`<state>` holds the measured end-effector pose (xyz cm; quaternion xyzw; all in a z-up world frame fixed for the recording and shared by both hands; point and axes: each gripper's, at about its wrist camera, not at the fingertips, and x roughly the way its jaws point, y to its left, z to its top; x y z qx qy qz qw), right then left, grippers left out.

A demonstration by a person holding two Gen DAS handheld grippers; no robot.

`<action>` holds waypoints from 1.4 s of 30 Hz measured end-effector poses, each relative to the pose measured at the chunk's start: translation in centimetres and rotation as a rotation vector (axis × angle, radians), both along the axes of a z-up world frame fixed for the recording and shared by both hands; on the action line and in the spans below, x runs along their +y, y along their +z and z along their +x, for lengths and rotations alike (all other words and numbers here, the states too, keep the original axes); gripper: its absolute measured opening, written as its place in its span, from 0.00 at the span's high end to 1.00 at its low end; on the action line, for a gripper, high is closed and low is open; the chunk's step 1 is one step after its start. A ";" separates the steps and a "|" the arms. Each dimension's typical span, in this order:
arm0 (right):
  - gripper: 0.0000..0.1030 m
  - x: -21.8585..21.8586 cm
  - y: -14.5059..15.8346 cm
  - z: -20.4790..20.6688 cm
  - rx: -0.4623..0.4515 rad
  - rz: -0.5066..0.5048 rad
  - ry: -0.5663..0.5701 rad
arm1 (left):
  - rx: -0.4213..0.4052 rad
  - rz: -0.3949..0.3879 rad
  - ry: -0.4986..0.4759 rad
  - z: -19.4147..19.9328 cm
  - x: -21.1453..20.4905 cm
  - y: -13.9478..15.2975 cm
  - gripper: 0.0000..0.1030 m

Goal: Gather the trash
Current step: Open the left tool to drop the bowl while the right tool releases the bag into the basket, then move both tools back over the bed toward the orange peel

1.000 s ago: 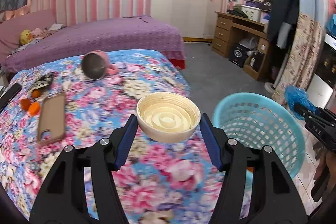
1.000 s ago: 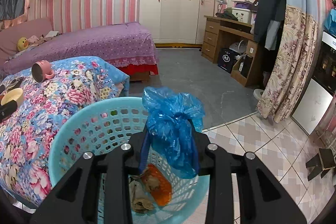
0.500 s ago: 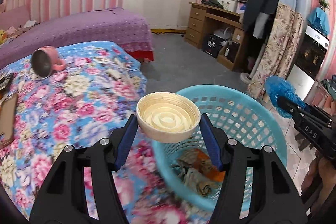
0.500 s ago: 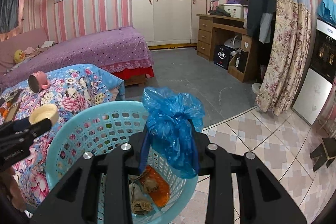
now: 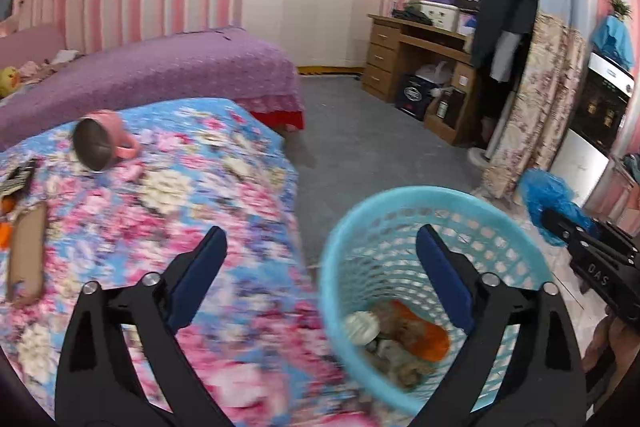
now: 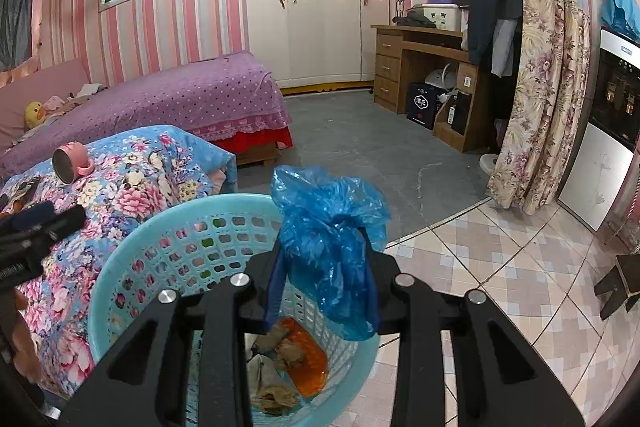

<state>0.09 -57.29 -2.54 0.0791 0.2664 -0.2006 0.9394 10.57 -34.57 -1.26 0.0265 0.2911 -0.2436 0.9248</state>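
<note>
My left gripper point(image 5: 320, 251) is open and empty above the near edge of the light blue basket point(image 5: 360, 215). The cream paper bowl point(image 5: 362, 325) lies inside the basket on brown and orange trash point(image 5: 416, 339). My right gripper point(image 6: 324, 267) is shut on a crumpled blue plastic bag point(image 6: 328, 227) and holds it over the basket's rim point(image 6: 132, 247). The right gripper with the bag point(image 5: 552, 199) also shows at the right of the left wrist view.
A floral-covered table point(image 5: 160, 207) stands left of the basket, with a tipped pink mug point(image 5: 100, 143), a brown phone case point(image 5: 26, 259) and orange fruit point(image 5: 6, 231). A purple bed point(image 6: 180, 103), wooden desk point(image 6: 420, 75) and flowered curtain point(image 6: 540, 99) stand behind.
My left gripper swung from the table to the basket, opened and let go of the cream bowl, which now lies in the basket. The right gripper stayed put with the blue bag.
</note>
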 end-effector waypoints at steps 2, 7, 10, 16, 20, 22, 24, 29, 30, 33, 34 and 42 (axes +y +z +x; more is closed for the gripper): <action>0.68 0.6 -0.1 0.4 0.006 0.002 0.010 | -0.010 0.006 0.033 0.3 1.6 0.2 0.07; 0.67 2.6 -0.3 1.5 0.027 -0.027 0.037 | -0.019 0.010 0.111 0.9 6.2 0.7 0.05; 0.44 3.3 -0.2 1.7 0.023 -0.027 0.035 | -0.016 0.024 0.133 0.7 8.1 0.8 0.05; 0.12 5.0 0.6 2.3 -0.013 -0.036 0.023 | -0.045 0.057 0.175 0.1 12.2 1.6 0.05; 0.05 7.2 0.9 3.5 -0.012 -0.067 0.016 | -0.051 0.046 0.208 0.3 15.5 2.4 0.05; 0.04 8.1 1.0 4.2 -0.008 -0.071 0.017 | -0.062 0.050 0.230 0.5 17.0 2.8 0.05; 0.04 8.9 1.0 4.9 0.001 -0.071 0.019 | -0.071 0.060 0.247 0.7 18.6 3.0 0.05; 0.04 11.9 1.1 6.9 0.004 -0.077 0.056 | -0.092 0.072 0.301 1.3 22.1 2.5 0.05; 0.04 12.5 1.2 7.2 0.004 -0.078 0.065 | -0.091 0.070 0.314 1.4 22.9 2.2 0.05; 0.04 14.0 1.1 8.1 0.008 -0.078 0.085 | -0.096 0.085 0.348 1.8 24.5 1.2 0.05; 0.04 14.6 1.0 8.5 0.013 -0.076 0.094 | -0.086 0.085 0.357 2.1 25.2 0.8 0.05; 0.04 19.1 0.5 10.7 0.036 -0.102 0.158 | -0.043 0.067 0.397 3.7 28.6 -0.2 0.05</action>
